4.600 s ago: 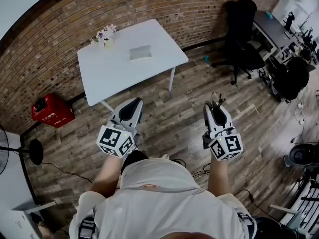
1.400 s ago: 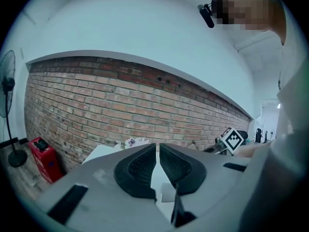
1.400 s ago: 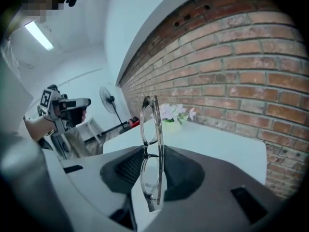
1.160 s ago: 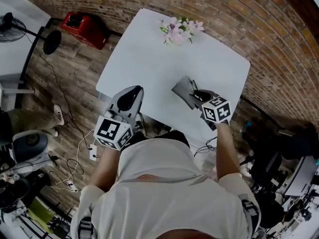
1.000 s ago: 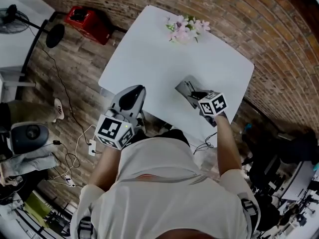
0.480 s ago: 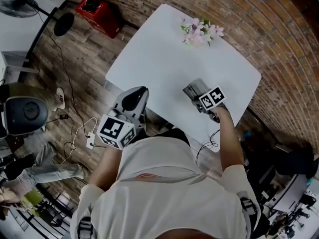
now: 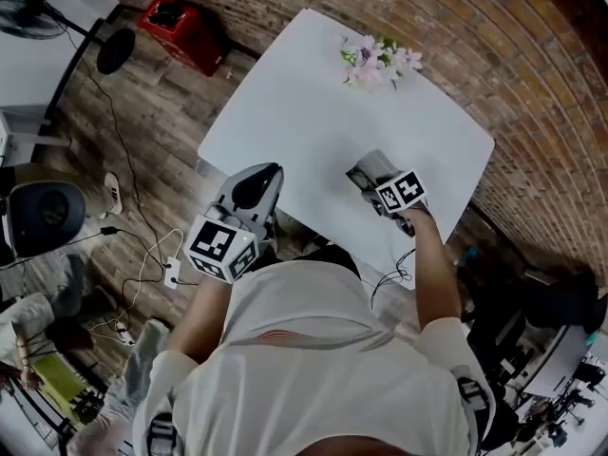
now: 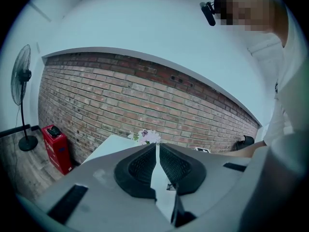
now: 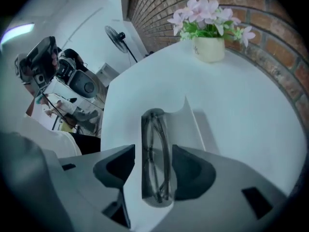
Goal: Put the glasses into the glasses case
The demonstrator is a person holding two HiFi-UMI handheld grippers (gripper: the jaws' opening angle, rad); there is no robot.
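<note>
Now the jaws of the right gripper [image 9: 153, 152] are being opened wide, and the glasses [image 9: 155, 168] are being left lying directly between them, folded, with neither pad pressing on the frame. Their long axis is being presented in line with the jaws, running straight ahead from the gripper. They are being cradled in the tray of the glasses case [image 9: 192, 122], whose open flap is spreading ahead and to the gripper's right; any closing move is judged to turn on that flap. The left gripper [image 8: 158, 151], its jaws drawn to a thin slit with nothing between, is being held at the surface's near edge, well apart, so the right is the nearer. Bare surface [image 9: 251, 95] is being offered ahead, up to a flower pot [image 9: 208, 48] by the brick wall [image 9: 270, 28].
</note>
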